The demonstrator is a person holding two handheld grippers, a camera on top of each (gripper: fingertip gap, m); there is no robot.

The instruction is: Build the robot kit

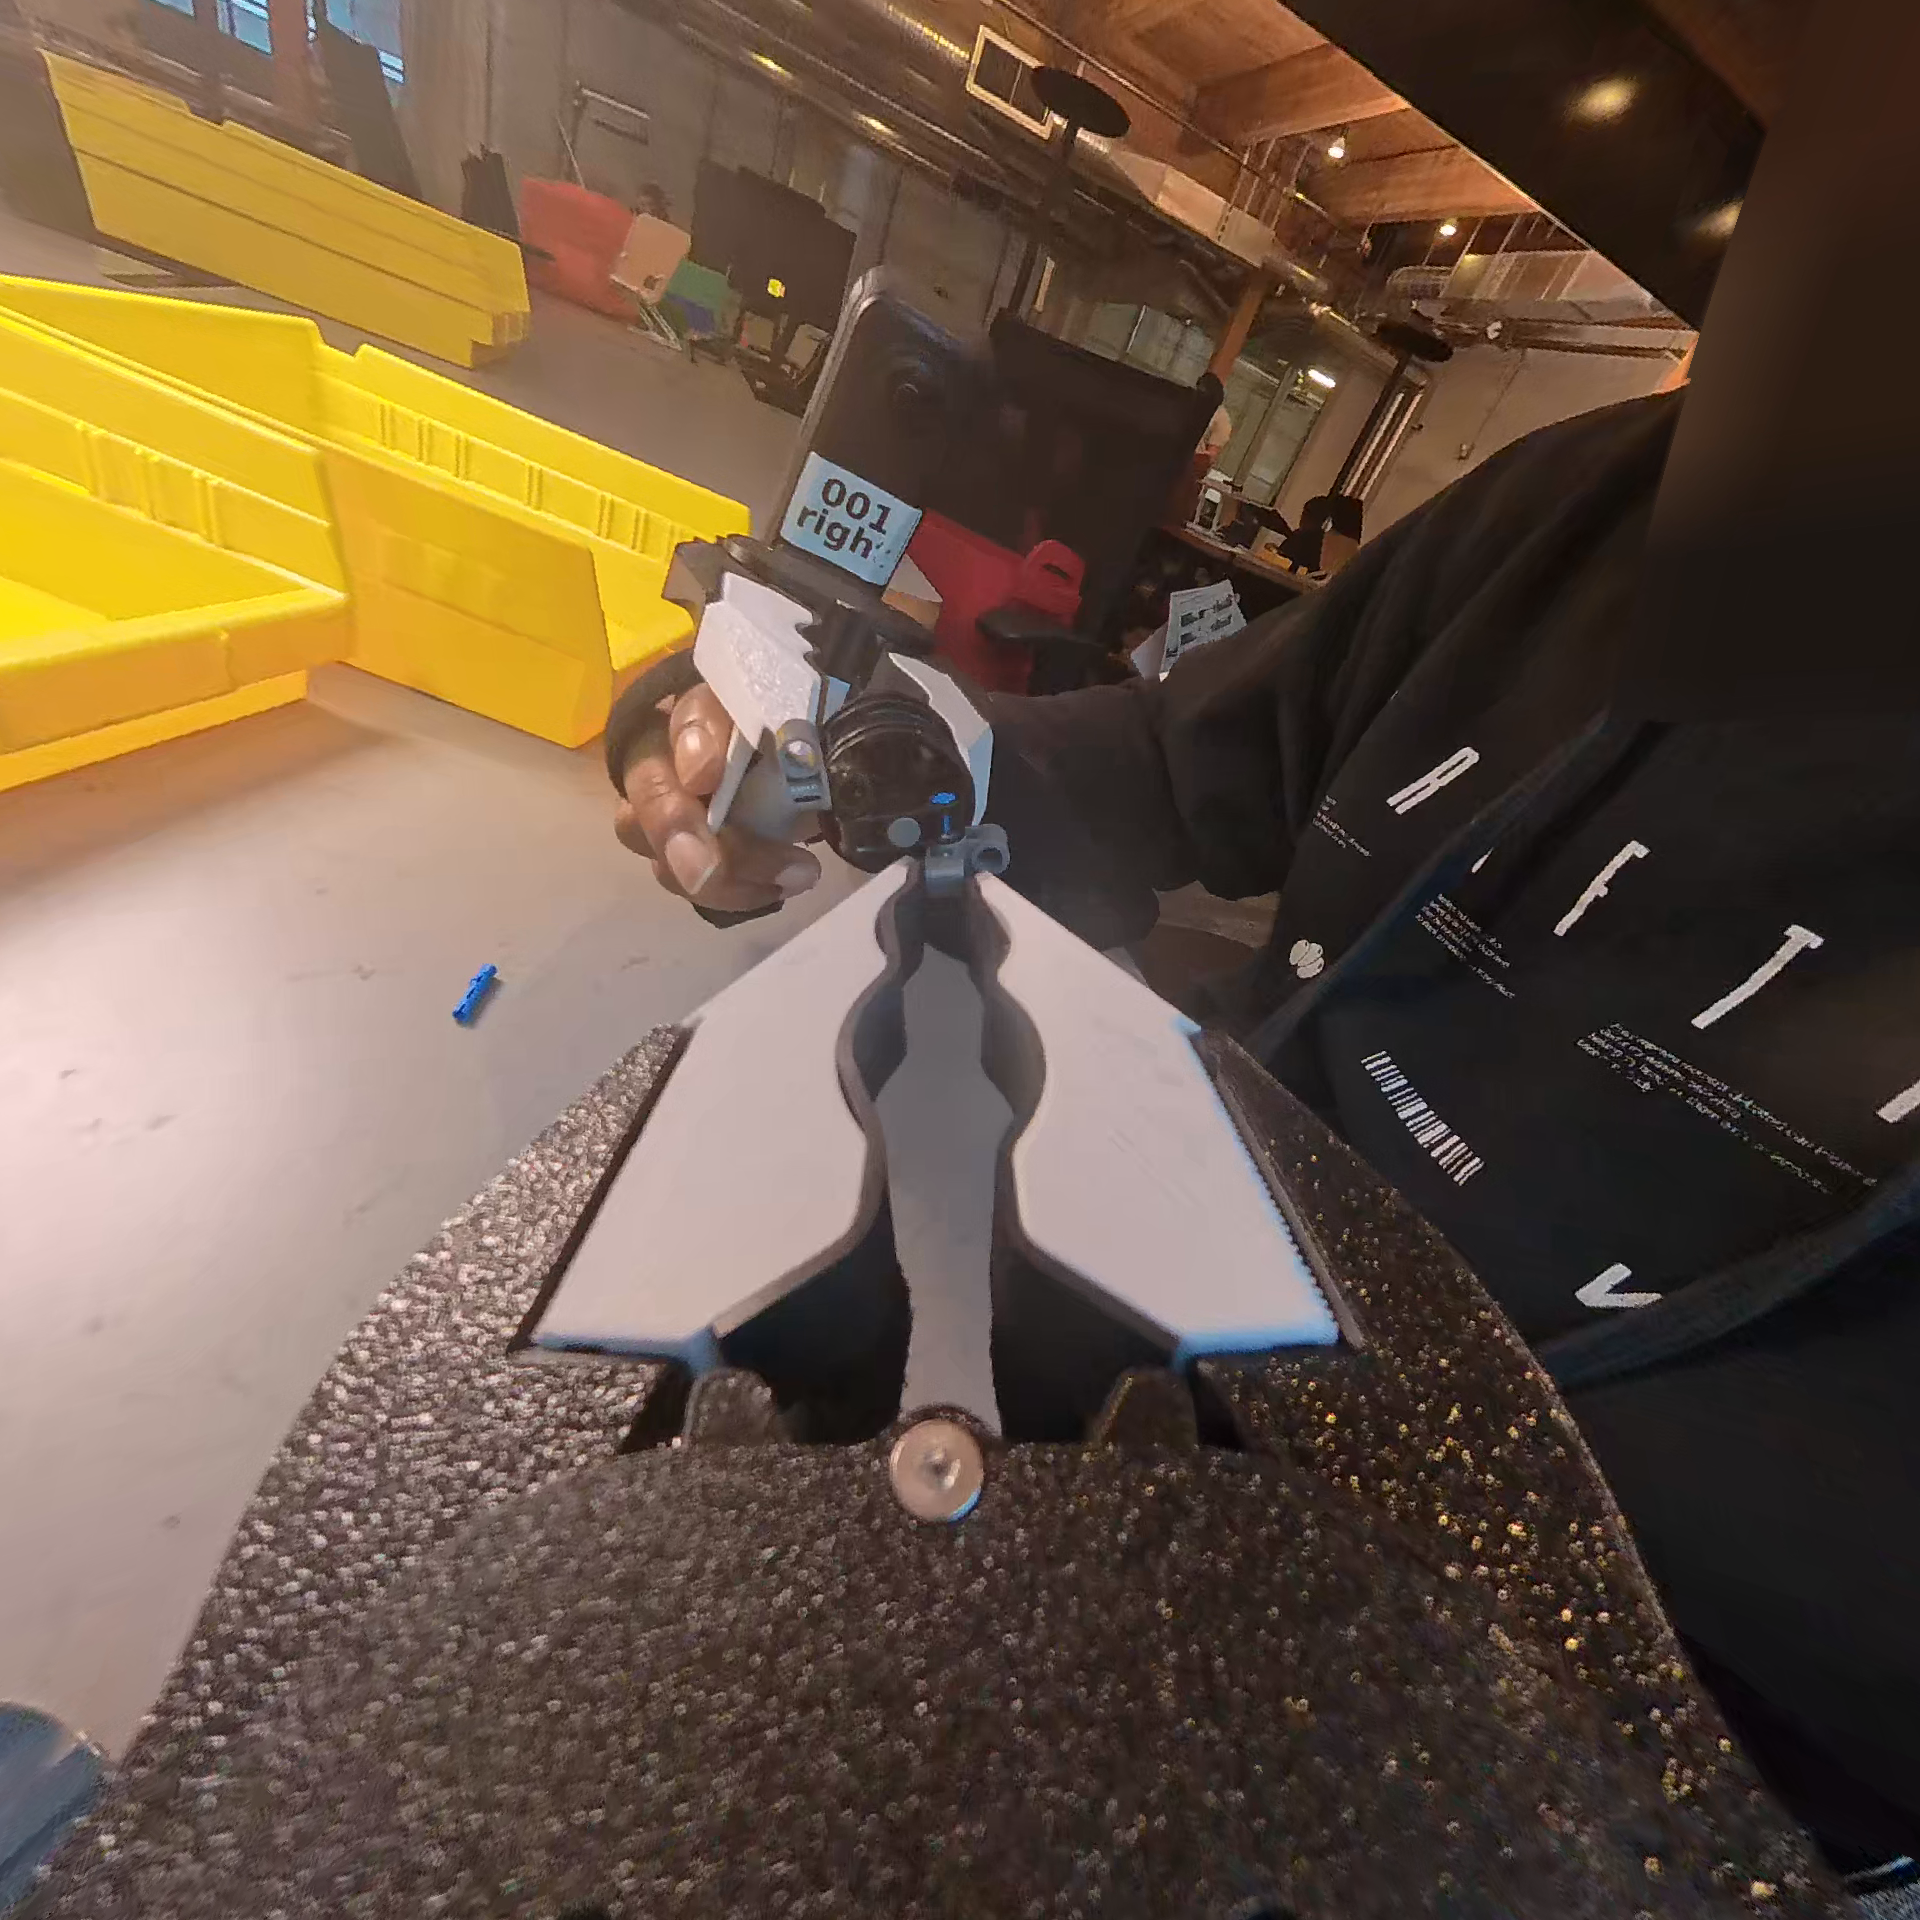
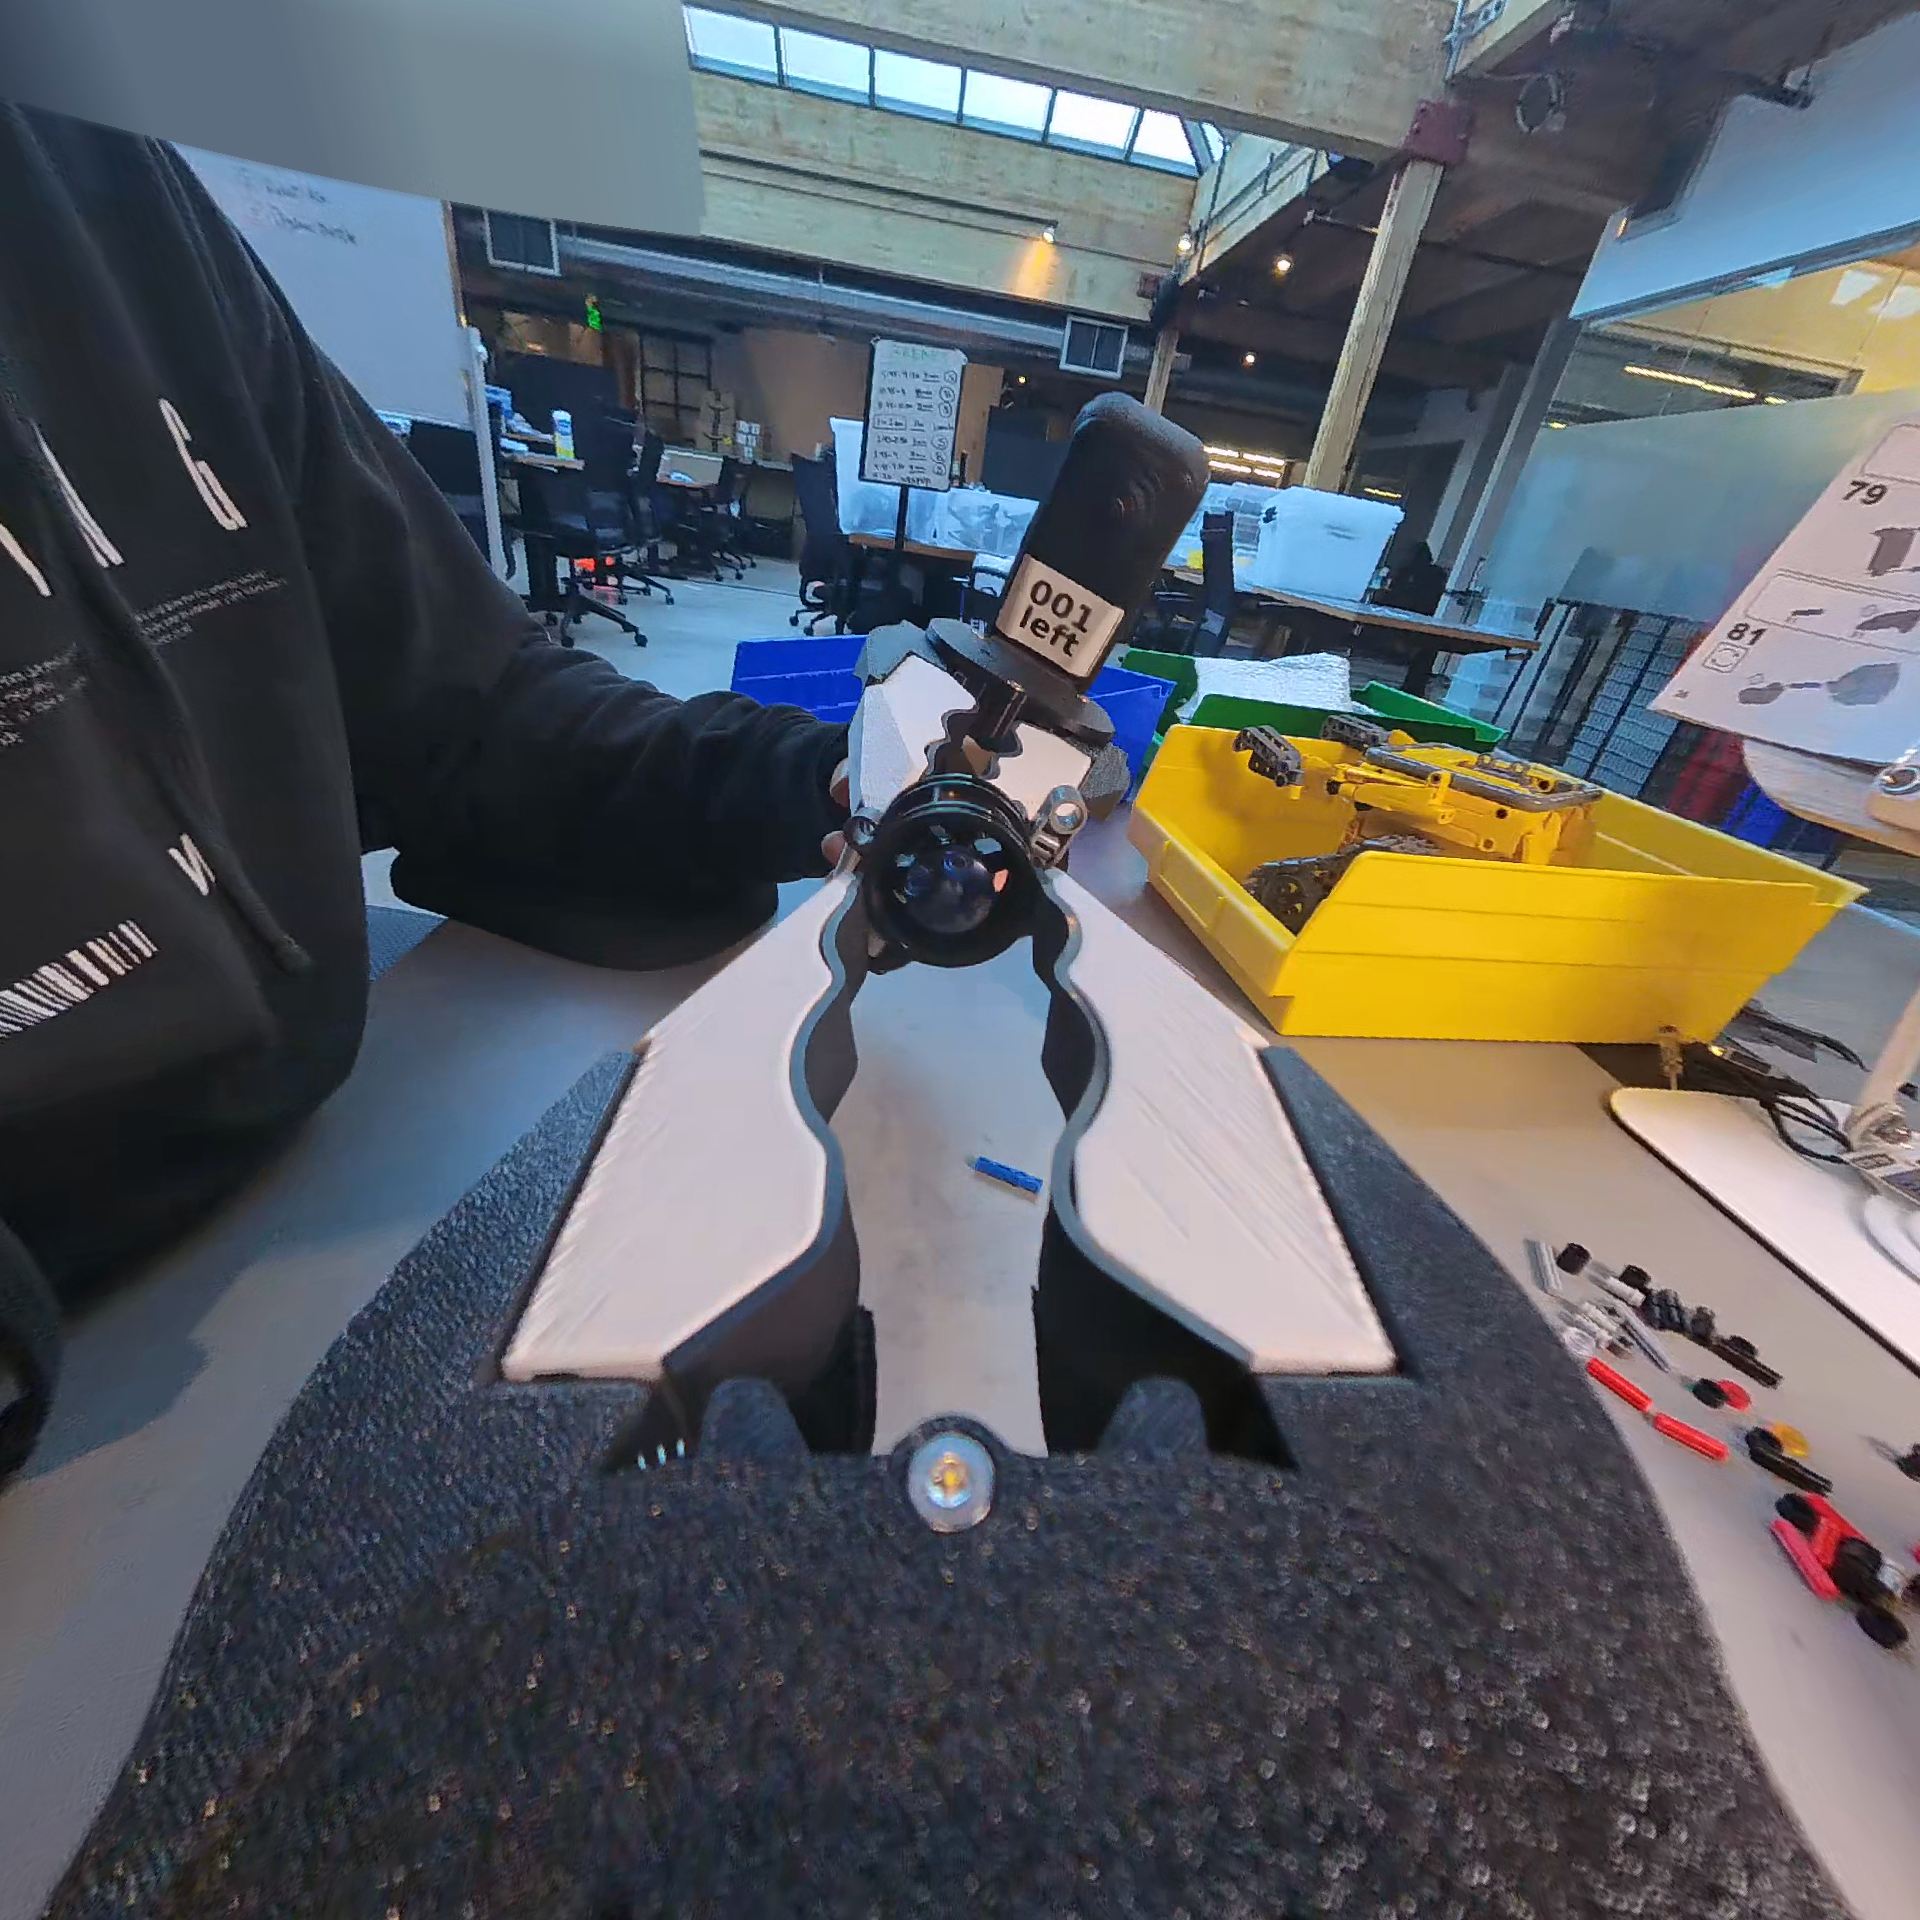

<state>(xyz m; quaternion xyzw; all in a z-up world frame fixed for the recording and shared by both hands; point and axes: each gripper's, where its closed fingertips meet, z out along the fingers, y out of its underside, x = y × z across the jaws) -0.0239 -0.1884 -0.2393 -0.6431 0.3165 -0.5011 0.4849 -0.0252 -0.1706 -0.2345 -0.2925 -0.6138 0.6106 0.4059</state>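
My left gripper [image 1: 940, 883] is shut on a small grey connector piece [image 1: 961, 857], held in the air above the grey table [image 1: 260, 1091]. Facing it, my right gripper [image 2: 948, 899] is shut on a black wheel [image 2: 945, 883] with a blue centre. The wheel also shows in the left wrist view [image 1: 883, 774], touching the grey connector, with another grey piece [image 1: 798, 758] beside it. A hand [image 1: 707, 821] holds the right gripper. A blue pin [image 1: 475, 992] lies on the table; it also shows between the right gripper's fingers, lower down [image 2: 1006, 1174].
Several yellow bins [image 1: 468, 603] stand on the left wrist view's left. A yellow bin [image 2: 1475, 935] holding a yellow model vehicle [image 2: 1455, 800] stands right of the right gripper. Loose red and black parts [image 2: 1714, 1382] and an instruction booklet [image 2: 1829, 603] are at right. The person's black hoodie [image 2: 208, 623] is close. The grippers are tip to tip, or close to it. The blue pin [image 1: 475, 992] is about equally far from each gripper, around 20 cm.
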